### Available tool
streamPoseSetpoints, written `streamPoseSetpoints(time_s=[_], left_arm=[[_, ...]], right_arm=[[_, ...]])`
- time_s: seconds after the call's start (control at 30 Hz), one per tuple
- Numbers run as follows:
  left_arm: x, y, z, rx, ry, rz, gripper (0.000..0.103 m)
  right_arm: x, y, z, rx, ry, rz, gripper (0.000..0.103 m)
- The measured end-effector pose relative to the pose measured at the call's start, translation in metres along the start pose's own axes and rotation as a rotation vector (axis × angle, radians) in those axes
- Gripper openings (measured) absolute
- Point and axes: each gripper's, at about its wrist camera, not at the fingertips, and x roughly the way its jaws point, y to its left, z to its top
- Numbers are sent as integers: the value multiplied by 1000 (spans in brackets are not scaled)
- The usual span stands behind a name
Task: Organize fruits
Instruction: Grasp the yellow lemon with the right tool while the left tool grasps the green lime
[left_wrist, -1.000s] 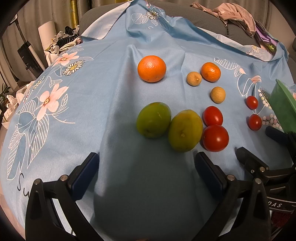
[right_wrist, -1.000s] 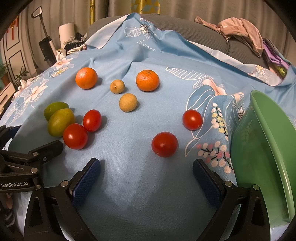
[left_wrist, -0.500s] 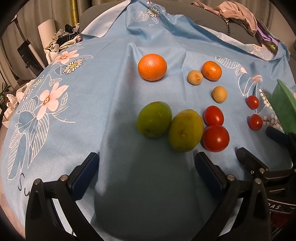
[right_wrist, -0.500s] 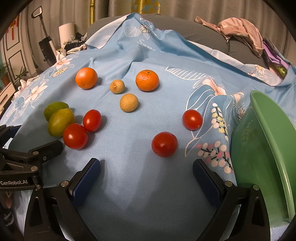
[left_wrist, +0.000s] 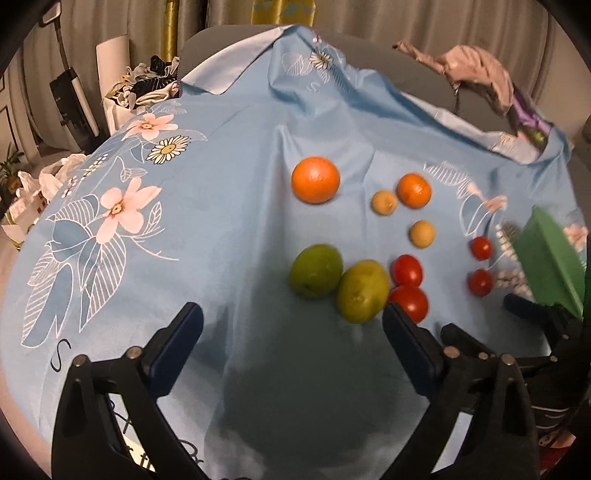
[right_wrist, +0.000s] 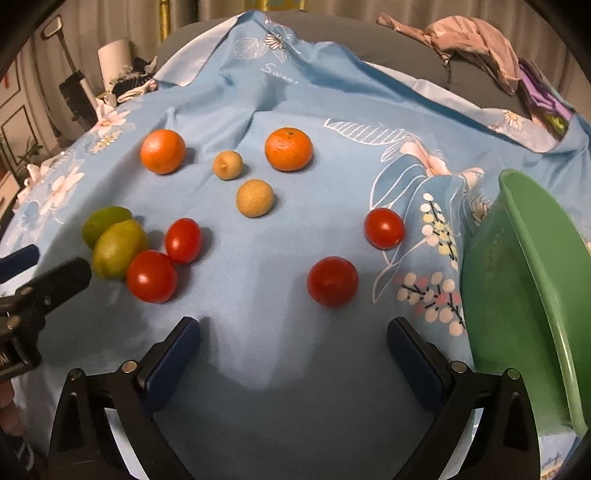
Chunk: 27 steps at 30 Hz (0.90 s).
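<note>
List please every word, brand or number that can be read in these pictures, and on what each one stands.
"Sweet", white script on the blue cloth, far edge.
"S", dark letter on the same cloth, near the left gripper.
Dark script on a cloth corner beside the green bowl: too cut off to read.

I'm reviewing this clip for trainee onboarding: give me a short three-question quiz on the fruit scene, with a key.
1. True or false: the green plastic bowl already holds fruit.
2. How many round red tomatoes lie on the blue floral cloth?
A. two B. four C. six
3. Fill in: the two brown longan-like fruits lie between the two ______.

Key
1. False: as far as its inside shows, it is empty.
2. B: two beside the yellow-green fruits, two nearer the bowl.
3. Oranges: the round orange and the flatter mandarin flank the brown ones. The left tool and right tool are open, holding nothing.
</note>
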Motion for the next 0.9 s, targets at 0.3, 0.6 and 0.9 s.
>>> streamPoseSetpoints(time_s=[0.3, 0.6, 0.9], left_arm=[[-11, -8, 6, -22, -11, -93, 71], [-15, -17, 21, -65, 27, -217, 39], [-12, -10, 52, -116, 15, -175, 38]], right_arm=[[-37, -6, 8, 87, -101, 106, 81], [-56, -29, 37, 268, -120, 218, 47], [-45, -33, 70, 325, -90, 311, 47]])
